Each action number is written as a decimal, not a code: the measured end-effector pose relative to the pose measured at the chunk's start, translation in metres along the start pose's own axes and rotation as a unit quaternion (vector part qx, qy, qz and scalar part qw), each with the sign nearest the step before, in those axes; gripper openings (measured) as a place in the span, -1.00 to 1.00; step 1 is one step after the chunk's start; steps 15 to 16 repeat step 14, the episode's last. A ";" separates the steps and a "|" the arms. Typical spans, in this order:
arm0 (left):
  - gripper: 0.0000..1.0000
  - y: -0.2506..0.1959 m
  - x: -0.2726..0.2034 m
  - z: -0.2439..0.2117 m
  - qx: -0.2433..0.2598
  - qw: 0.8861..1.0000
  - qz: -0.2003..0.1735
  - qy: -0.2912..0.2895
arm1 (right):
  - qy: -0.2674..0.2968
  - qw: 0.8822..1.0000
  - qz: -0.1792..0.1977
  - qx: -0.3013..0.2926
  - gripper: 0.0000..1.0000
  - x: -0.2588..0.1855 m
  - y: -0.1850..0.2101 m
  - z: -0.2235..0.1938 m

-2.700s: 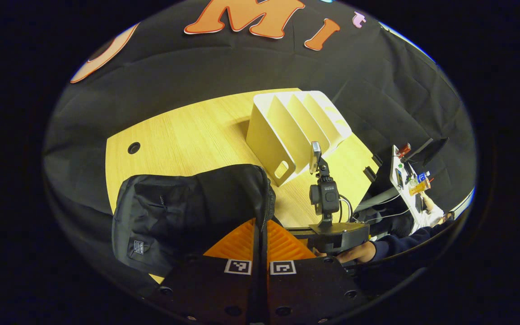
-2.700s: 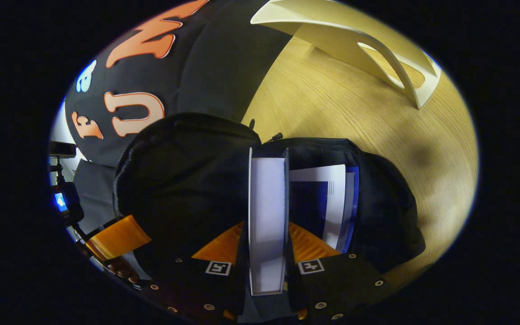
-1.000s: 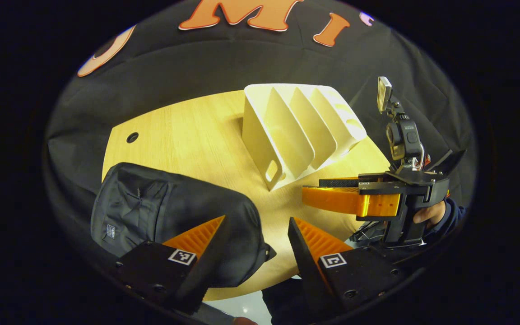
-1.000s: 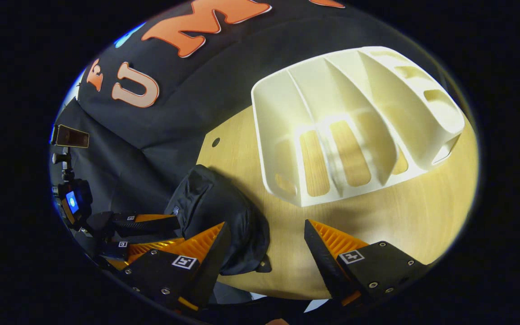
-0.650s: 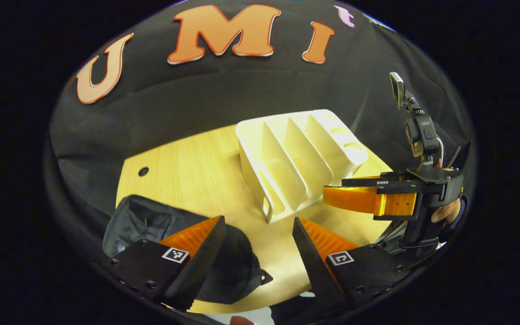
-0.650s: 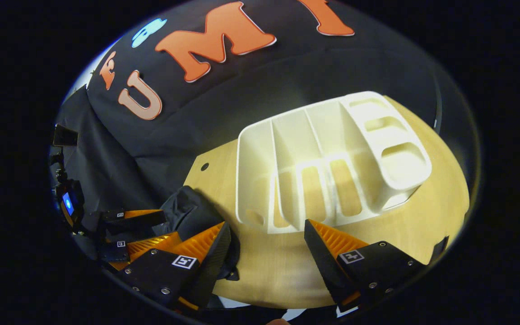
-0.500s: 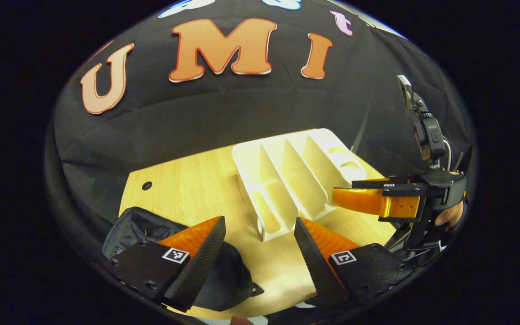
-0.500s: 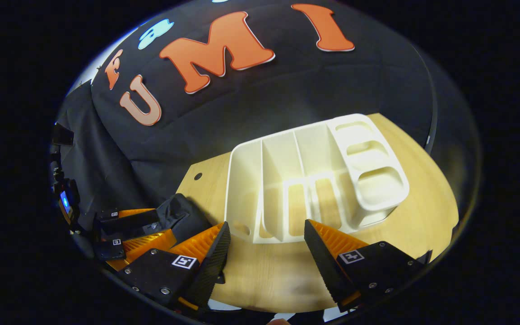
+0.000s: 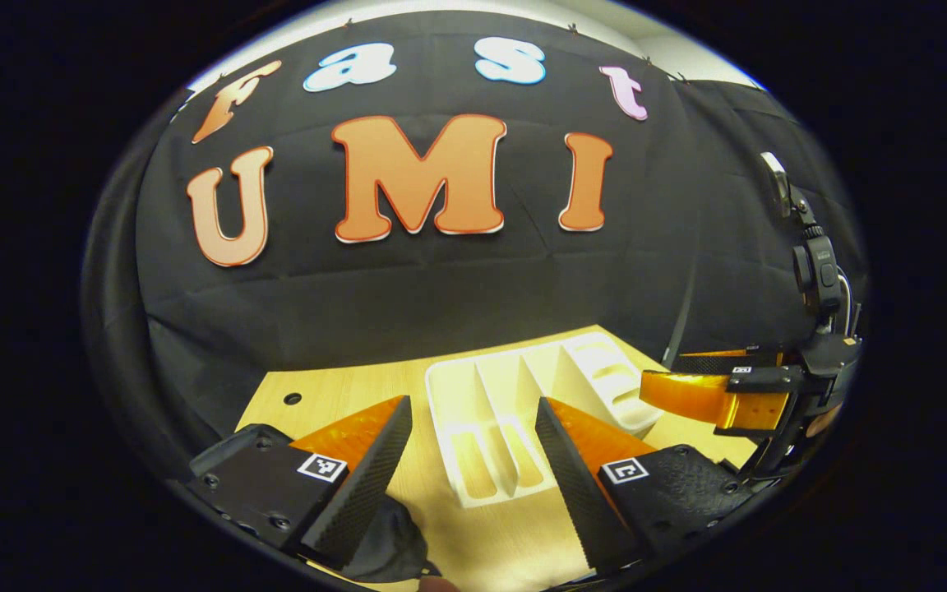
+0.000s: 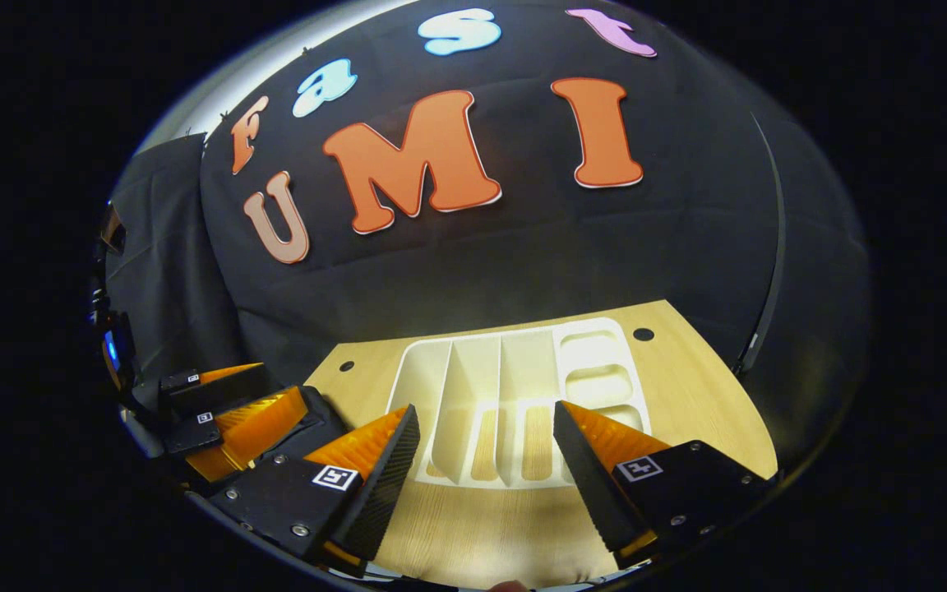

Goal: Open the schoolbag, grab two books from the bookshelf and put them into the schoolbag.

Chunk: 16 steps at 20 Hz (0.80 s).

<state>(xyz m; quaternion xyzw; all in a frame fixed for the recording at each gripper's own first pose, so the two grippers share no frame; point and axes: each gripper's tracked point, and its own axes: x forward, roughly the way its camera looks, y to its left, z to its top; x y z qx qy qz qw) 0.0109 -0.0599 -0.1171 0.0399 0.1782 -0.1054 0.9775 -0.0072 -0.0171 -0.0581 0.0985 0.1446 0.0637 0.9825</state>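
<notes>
The left gripper is holding its jaws wide apart with nothing between the fingers. Past the gap, the white shelf is standing on the wooden table, its slots showing no books. The bag is peeking out as a dark patch just under and beside the left finger, at the near edge of the table; whether it is zipped cannot be told from here. No books are showing, so where they are cannot be told. Off beyond the right finger, the right gripper is hanging level over the table's far side, near the shelf's end, with a small camera on a stalk standing on top of it.

The right gripper is likewise keeping its jaws wide apart and gripping nothing. The shelf is sitting straight ahead between the two fingers, its open slots and three end pockets facing up toward the camera. Beyond the left finger, the left gripper is showing low at the table's edge, its orange fingers pointing toward the shelf, with the bag lying as a dark sliver right beside and under it. The table is stretching out past the right finger.
</notes>
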 end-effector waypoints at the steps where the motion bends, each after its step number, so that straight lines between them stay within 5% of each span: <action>1: 0.94 -0.001 -0.001 0.002 -0.004 1.000 0.007 -0.009 | -0.011 1.000 0.003 -0.007 0.96 -0.003 0.001 0.007; 8: 0.93 0.006 -0.014 0.019 -0.006 0.994 0.060 -0.092 | -0.086 0.995 0.012 -0.052 0.95 -0.026 0.009 0.040; 16: 0.92 0.005 -0.029 0.026 -0.017 0.987 0.079 -0.136 | -0.117 0.989 0.032 -0.089 0.95 -0.041 0.020 0.036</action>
